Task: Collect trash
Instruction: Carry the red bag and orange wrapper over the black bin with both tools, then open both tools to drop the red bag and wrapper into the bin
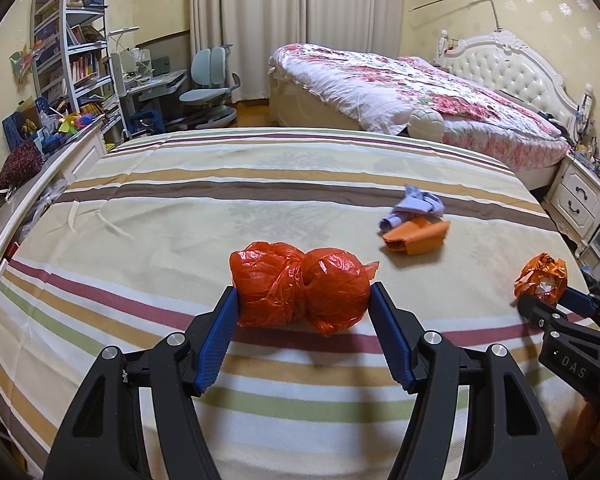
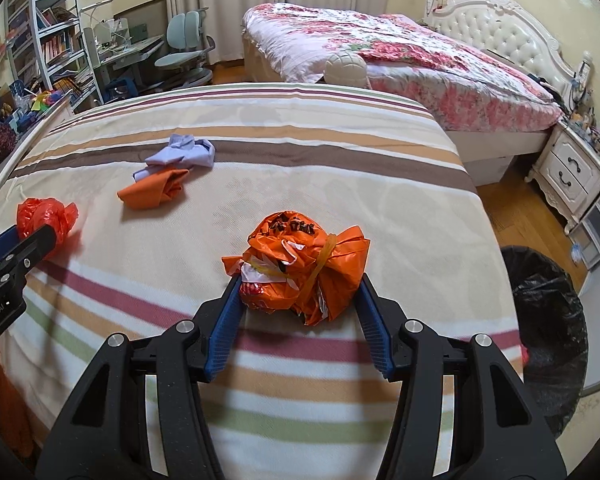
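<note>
Red bag bundle (image 1: 302,290), a knotted plastic trash wad of two lobes side by side, sits between the blue fingers (image 1: 220,344) of the left gripper (image 1: 304,300) in the left wrist view. Both pads press its ends, so the fingers are closed on it. Its long axis runs left to right across the picture, along the stripes of the striped bed (image 1: 180,208), and a loose tail points right. Beyond it the bedspread lies bare up to the far edge. To the right and further off lie a crumpled lilac cloth (image 1: 416,206) and an orange cloth (image 1: 416,236), touching each other, well apart from the bundle. A rail (image 1: 28,200) bounds the bed's left edge. At the right edge of the picture the right gripper (image 1: 542,298) holds an orange printed bag (image 1: 542,280).

In the right wrist view the orange printed bag (image 2: 306,272) is clamped between the right gripper's (image 2: 300,284) fingers (image 2: 224,320), which are closed on it. It is a lumpy wad tied with a yellow band, slightly wider than tall, its long axis across the picture. The bed's right edge falls away just beside it to wooden floor (image 2: 512,208), where a bin lined with a black bag (image 2: 548,300) stands near the bed's corner. The two cloths lie up and to the left, with bare bedspread between. At far left the left gripper (image 2: 40,232) holds the red bundle. A floral bed (image 2: 400,52) stands beyond a gap past the striped bed's far edge
</note>
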{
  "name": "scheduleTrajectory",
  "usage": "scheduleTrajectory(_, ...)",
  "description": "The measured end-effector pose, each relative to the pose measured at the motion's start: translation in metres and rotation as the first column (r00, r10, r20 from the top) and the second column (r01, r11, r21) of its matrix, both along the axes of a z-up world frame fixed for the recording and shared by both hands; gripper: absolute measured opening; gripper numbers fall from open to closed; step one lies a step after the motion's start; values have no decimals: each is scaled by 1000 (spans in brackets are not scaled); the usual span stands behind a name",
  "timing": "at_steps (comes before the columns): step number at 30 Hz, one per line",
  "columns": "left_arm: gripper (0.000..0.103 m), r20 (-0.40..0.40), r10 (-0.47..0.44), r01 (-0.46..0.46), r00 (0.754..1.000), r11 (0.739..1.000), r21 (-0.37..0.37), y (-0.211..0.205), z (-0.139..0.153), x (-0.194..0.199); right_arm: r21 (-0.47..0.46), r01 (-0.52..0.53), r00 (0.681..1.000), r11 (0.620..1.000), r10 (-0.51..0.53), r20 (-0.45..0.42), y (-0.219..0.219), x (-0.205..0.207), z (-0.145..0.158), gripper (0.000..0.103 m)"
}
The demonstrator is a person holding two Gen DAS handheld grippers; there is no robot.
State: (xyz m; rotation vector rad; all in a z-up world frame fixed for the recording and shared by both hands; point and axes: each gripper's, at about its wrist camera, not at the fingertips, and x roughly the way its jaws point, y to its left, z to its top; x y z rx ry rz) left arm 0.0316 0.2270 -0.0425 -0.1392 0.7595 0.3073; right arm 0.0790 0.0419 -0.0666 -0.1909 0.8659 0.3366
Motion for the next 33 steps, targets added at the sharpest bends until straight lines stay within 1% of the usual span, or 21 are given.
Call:
scheduleTrajectory(10,64,19,-89,89,996,996,3,-53,8,-6,48,96,994,994,-98,48,-61,-13,16,54)
scheduleTrajectory(18,64,39,-189,188,981,982,16,-107,15,0,65,208,973,976,-213,88,-120,-20,23,54)
scheduleTrajectory(23,64,40,-262,261,964,965,30,-146,16,11,72,295,949,953,-301,97,-158,-18,21,54)
scheduleTrajectory(26,64,42,-310,309,950,950,36,-172,16,18,76,340,933,937,-346,95,-178,-15,17,54)
scheduleTrajectory(33,64,25,-391,389,920,920,47,-220,10,37,76,415,903,907,-421,87,-215,-10,9,54)
